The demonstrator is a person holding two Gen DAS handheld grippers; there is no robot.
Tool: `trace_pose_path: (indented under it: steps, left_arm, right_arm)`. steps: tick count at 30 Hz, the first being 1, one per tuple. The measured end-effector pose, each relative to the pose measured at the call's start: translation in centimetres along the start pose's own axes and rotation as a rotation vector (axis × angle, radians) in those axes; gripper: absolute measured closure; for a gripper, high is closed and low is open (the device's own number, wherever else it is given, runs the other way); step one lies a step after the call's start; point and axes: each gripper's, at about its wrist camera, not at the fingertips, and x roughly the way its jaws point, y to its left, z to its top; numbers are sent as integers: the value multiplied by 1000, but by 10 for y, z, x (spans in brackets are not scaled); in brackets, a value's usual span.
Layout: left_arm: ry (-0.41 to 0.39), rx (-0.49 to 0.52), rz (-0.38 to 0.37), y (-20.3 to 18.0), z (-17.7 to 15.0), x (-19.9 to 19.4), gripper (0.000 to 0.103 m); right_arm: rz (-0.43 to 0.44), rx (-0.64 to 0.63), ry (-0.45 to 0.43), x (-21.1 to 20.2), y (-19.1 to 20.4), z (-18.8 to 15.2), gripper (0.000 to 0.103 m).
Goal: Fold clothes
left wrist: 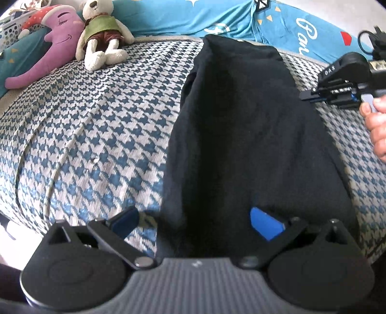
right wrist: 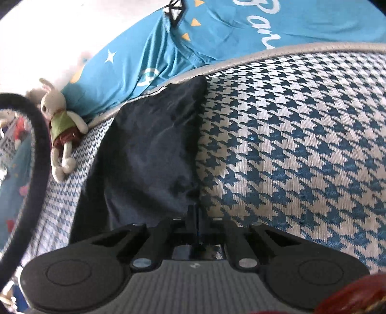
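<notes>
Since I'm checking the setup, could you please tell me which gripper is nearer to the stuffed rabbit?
Left, as a judgement. The left gripper is open over the dark garment's near edge, on the stuffed rabbit's side. The right gripper is shut at the garment's far side edge.

A stuffed rabbit [left wrist: 102, 36] in a green top sits on the blue-white houndstooth bed cover [left wrist: 96, 116], beside a purple moon plush [left wrist: 45, 48]. Behind lies a turquoise quilt [left wrist: 193, 17] with white letters.
</notes>
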Motion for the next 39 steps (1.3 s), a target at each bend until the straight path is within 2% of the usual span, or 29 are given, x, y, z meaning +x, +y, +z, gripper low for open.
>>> trace_pose_path:
  steps: [2, 7, 12, 18, 21, 26, 27, 31, 34, 39]
  left_arm:
    - [-6, -15, -17, 2, -1, -4, 0]
    - [-107, 39, -50, -14, 3, -18, 0]
    - [-115, 68, -80, -34, 6, -17, 0]
    - [-122, 90, -118, -55, 12, -12, 0]
    - [-118, 124, -118, -65, 10, -9, 0]
    - [-74, 174, -129, -77, 2, -1, 0]
    - [-72, 190, -129, -78, -1, -2, 0]
    - [-62, 255, -124, -80, -13, -5, 0]
    - [-50, 251, -122, -76, -19, -6, 0]
    - [-39, 253, -111, -68, -27, -7, 0]
  right_arm:
    - [-1, 2, -9, -3, 0, 1, 99]
    - [3, 30, -44, -17, -4, 4, 97]
    - [74, -11, -38, -33, 1, -3, 97]
    - [225, -73, 63, -32, 11, -18, 97]
    - [249, -114, 107, -29, 17, -27, 97]
    - [170, -153, 205, -31, 17, -50, 98]
    - [158, -158, 200, -34, 16, -51, 101]
    - [96, -183, 173, -46, 13, -53, 100]
    - [102, -191, 161, -57, 13, -57, 94]
    - [206, -198, 166, -76, 16, -76, 94]
